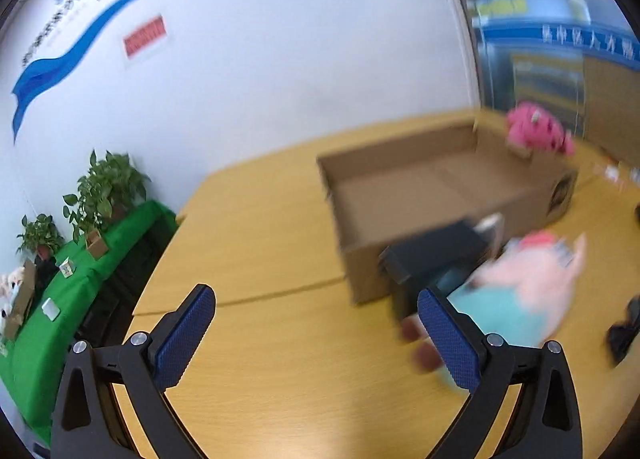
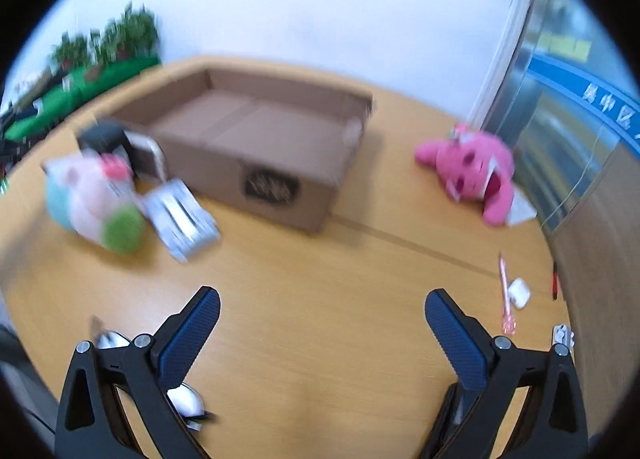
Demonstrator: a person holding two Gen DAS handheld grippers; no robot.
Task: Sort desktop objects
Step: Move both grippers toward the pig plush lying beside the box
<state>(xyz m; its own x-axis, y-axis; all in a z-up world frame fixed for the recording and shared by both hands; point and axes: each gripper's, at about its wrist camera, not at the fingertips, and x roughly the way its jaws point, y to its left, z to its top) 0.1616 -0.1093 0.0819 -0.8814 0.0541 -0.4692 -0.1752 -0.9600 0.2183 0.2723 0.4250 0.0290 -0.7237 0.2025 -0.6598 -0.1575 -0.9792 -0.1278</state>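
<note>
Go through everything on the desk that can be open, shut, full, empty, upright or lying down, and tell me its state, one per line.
Cardboard box: open at the top, nothing visible inside.
Left gripper: open, holding nothing.
Right gripper: open, holding nothing.
Hot pink plush: lying on the desk, outside the box.
Pale pink plush: lying on the desk beside the box.
White earbud case: looks shut, too blurred to confirm.

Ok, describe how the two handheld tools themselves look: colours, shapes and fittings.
Both look alike. The left tool has two black angular arms with triangular cut-outs, silver round bolts at the joints, and long fingers faced with dark blue dotted grip pads. The right tool has the same black frame, silver bolts and blue textured fingers. No cables, markings or sleeves show.
</note>
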